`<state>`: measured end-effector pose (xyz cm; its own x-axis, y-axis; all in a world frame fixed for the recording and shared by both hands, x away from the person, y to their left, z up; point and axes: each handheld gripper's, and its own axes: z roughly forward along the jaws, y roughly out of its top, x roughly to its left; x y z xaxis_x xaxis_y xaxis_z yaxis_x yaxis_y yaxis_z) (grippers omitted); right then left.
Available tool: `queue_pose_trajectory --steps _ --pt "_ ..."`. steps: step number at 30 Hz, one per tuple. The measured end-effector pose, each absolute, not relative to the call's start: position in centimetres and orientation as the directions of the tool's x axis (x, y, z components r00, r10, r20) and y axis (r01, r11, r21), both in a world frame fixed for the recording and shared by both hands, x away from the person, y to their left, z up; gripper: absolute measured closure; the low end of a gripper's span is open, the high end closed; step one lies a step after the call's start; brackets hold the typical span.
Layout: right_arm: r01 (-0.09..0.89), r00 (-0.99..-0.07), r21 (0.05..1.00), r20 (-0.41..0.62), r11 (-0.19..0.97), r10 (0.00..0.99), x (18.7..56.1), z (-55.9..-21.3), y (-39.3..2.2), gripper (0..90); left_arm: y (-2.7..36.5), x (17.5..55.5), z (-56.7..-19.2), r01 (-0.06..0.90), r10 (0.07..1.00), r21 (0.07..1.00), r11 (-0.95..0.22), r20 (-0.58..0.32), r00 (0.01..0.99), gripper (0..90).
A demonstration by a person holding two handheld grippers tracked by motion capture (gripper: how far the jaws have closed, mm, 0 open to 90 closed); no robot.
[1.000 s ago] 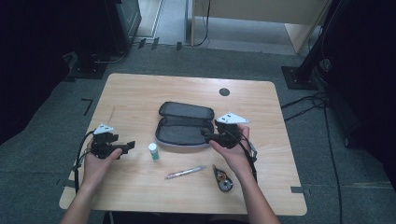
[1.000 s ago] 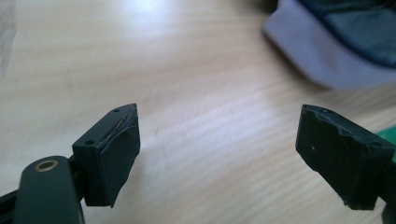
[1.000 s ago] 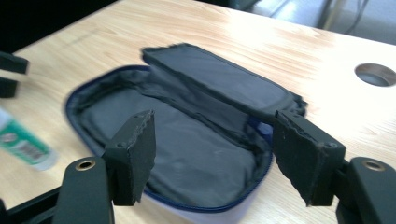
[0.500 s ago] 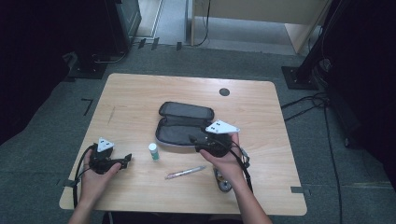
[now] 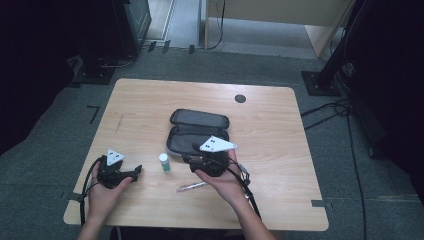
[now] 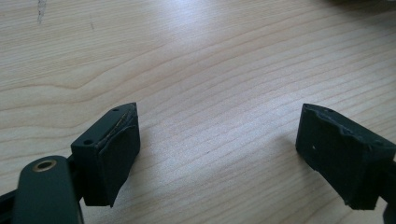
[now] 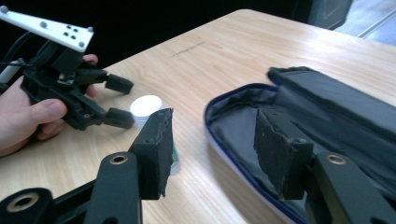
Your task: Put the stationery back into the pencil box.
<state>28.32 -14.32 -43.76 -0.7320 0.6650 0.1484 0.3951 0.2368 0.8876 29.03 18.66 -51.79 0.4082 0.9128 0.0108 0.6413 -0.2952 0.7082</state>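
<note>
A small bottle with a white cap (image 5: 164,162) stands upright on the table between my two grippers. My left gripper (image 5: 136,173) rests low at the front left, open over bare wood (image 6: 219,126), and it also appears in the right gripper view (image 7: 122,101). My right gripper (image 5: 188,160) points left toward the bottle, just in front of the open black zip case (image 5: 197,131). Its jaws (image 7: 212,135) have just been closing but stand open with nothing between the pads. The bottle cap (image 7: 145,106) peeks out behind one jaw, and the case (image 7: 327,116) lies beside the other.
A clear pen (image 5: 192,187) lies on the wooden table (image 5: 150,100) just in front of my right hand. A dark round cap (image 5: 240,98) sits in the tabletop at the back right. Cables trail from both grippers toward the front edge.
My right gripper has moved left along the case's front toward the bottle, and its forearm now covers a small object at the front. My left gripper slid slightly nearer the front edge, then stayed.
</note>
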Motion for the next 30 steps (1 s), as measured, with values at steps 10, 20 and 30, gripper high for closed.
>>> queue_pose_trajectory --steps 10,20,30 --pt "0.388 -0.768 0.881 0.147 0.270 0.624 28.3 -44.5 -11.5 49.6 18.6 29.0 -51.8 0.640 0.912 0.709 -0.296 0.011 0.410 14.4" --pt "0.383 -0.784 0.877 0.143 0.290 0.604 28.5 -45.0 -9.5 50.6 18.6 29.0 -51.8 0.639 0.911 0.709 -0.297 0.011 0.412 14.4" --pt "0.371 -0.786 0.871 0.110 0.323 0.609 28.7 -45.8 -7.9 52.4 18.6 29.0 -51.8 0.637 0.908 0.710 -0.301 0.010 0.419 14.5"
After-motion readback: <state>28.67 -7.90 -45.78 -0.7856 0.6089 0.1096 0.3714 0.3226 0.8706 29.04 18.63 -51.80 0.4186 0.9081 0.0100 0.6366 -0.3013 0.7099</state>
